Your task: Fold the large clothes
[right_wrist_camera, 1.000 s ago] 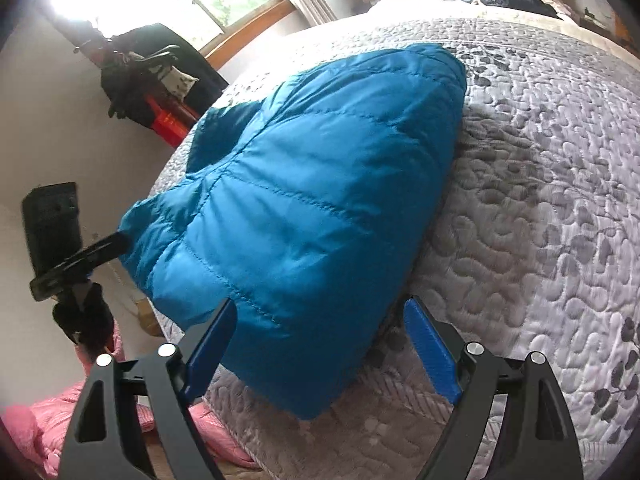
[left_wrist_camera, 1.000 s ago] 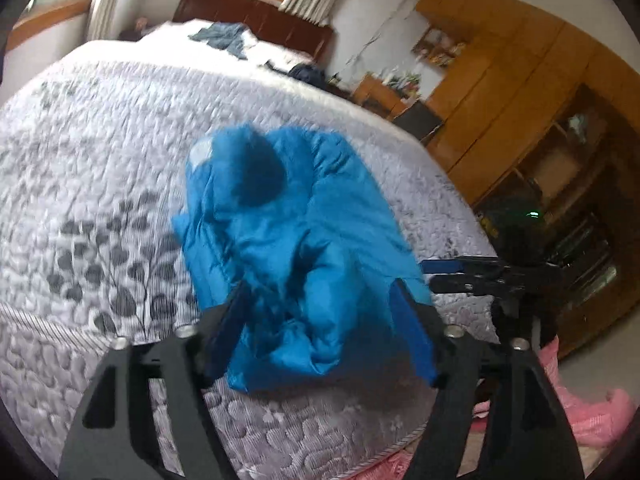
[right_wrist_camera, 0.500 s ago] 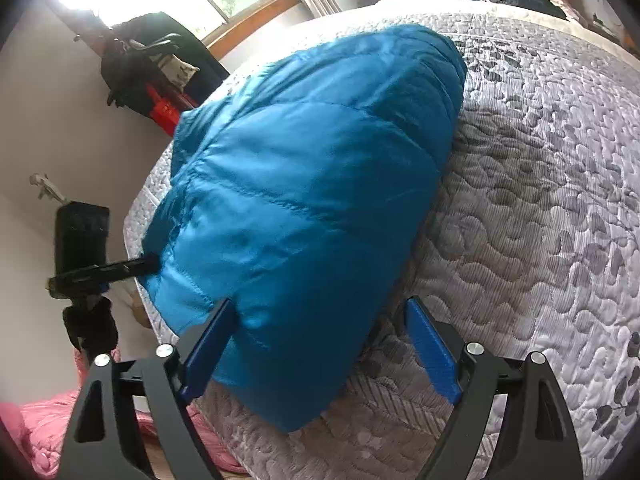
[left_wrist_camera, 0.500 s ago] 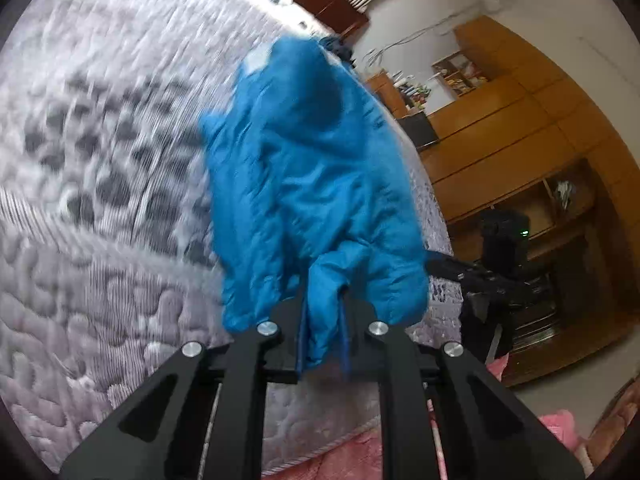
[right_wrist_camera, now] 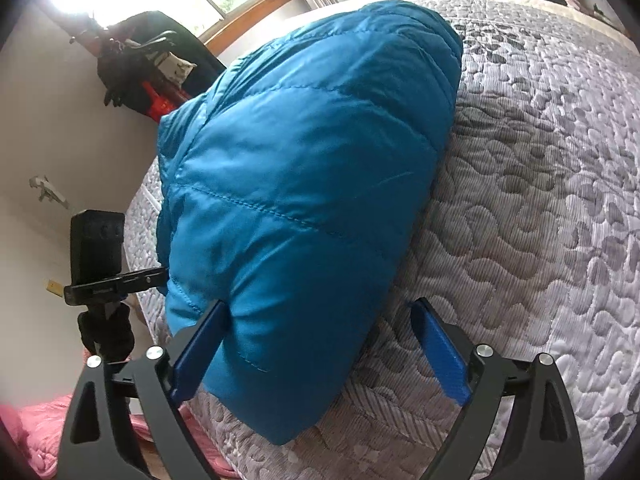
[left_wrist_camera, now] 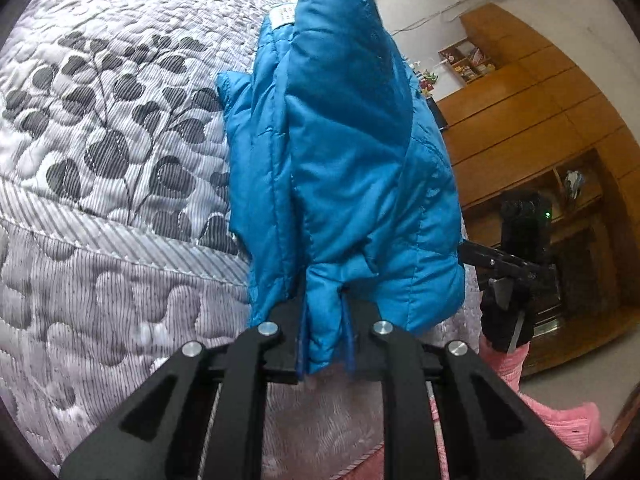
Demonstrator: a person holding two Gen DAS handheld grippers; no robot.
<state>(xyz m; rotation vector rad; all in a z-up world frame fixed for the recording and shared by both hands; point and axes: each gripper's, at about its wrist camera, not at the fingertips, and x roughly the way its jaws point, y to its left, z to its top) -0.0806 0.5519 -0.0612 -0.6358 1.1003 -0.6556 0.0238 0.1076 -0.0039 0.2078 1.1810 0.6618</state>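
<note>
A near fold of the blue puffer jacket has just been pinched by the left gripper on the quilted bed; the right gripper, fingers spread around the hem, has yet to be closed before the fold.

The jacket bulks between the right gripper's spread fingers, blocking the way forward. To its right the quilt lies bare. On the left the other gripper stands close beside the jacket's edge
</note>
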